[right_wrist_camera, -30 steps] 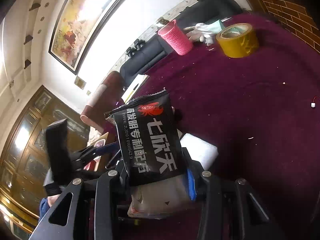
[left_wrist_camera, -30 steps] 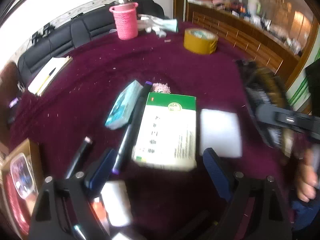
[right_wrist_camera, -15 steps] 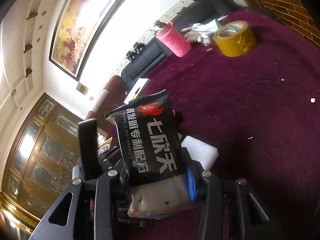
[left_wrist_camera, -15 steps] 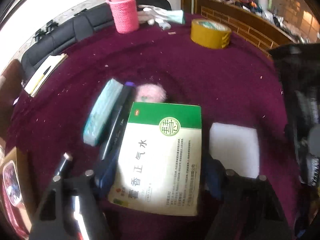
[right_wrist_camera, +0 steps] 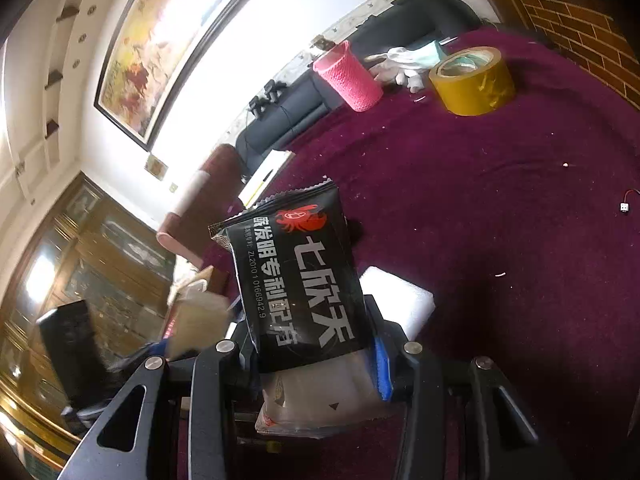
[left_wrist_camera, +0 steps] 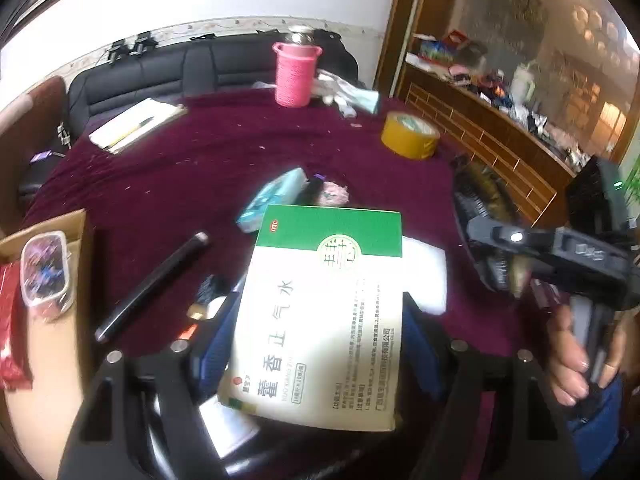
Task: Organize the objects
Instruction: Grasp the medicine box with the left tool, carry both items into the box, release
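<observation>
My left gripper (left_wrist_camera: 320, 344) is shut on a green and white medicine box (left_wrist_camera: 320, 312) and holds it lifted and tilted above the purple tablecloth (left_wrist_camera: 192, 184). My right gripper (right_wrist_camera: 312, 356) is shut on a black snack packet (right_wrist_camera: 296, 280) with white and red print, held upright above the cloth. The right gripper also shows at the right of the left wrist view (left_wrist_camera: 560, 256). A cardboard box (left_wrist_camera: 52, 264) at the left edge holds a clear tub and a red packet.
On the cloth lie a white foam block (left_wrist_camera: 428, 276), a teal packet (left_wrist_camera: 272, 196), a black pen (left_wrist_camera: 152, 284), a yellow tape roll (left_wrist_camera: 408, 136), a pink knitted cup (left_wrist_camera: 294, 76) and a notepad (left_wrist_camera: 136, 124). A black sofa (left_wrist_camera: 160, 76) stands behind.
My left gripper has closed on the medicine box and lifted it off the cloth toward the camera. The right gripper still holds the snack packet, nearly unmoved.
</observation>
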### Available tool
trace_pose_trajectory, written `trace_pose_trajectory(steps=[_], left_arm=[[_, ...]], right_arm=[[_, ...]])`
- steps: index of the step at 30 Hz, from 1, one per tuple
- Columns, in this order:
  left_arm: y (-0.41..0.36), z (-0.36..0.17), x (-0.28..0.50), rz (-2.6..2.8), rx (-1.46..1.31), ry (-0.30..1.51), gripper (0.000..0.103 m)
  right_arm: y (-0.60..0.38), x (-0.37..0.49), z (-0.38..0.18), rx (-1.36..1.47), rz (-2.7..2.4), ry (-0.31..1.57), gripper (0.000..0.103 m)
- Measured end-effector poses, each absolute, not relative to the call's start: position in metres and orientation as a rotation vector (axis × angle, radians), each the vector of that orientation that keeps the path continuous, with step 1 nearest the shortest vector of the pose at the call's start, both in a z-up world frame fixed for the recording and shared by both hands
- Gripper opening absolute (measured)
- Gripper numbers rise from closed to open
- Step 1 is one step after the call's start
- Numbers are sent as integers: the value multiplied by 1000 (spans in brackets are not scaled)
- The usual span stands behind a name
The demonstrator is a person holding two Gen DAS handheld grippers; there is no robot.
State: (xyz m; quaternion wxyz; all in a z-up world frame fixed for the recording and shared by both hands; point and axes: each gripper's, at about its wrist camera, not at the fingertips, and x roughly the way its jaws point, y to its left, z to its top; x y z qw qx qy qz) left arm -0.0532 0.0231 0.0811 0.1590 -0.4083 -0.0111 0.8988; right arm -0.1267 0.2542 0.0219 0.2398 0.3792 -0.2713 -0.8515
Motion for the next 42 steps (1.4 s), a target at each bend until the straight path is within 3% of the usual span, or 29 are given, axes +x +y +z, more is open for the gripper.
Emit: trace_pose_trajectory(steps=[12, 22, 42], left_arm=[[-83, 101, 1, 2724, -1079, -257, 75], [-175, 100, 19, 2840, -1130, -373, 75], [-221, 55, -7, 2853, -1345, -460, 76]], right_arm=[[227, -120, 19, 1090, -2294, -726, 45], [121, -91, 50, 1119, -2166, -545, 46], [-100, -164, 55, 1285, -2095, -416, 46]])
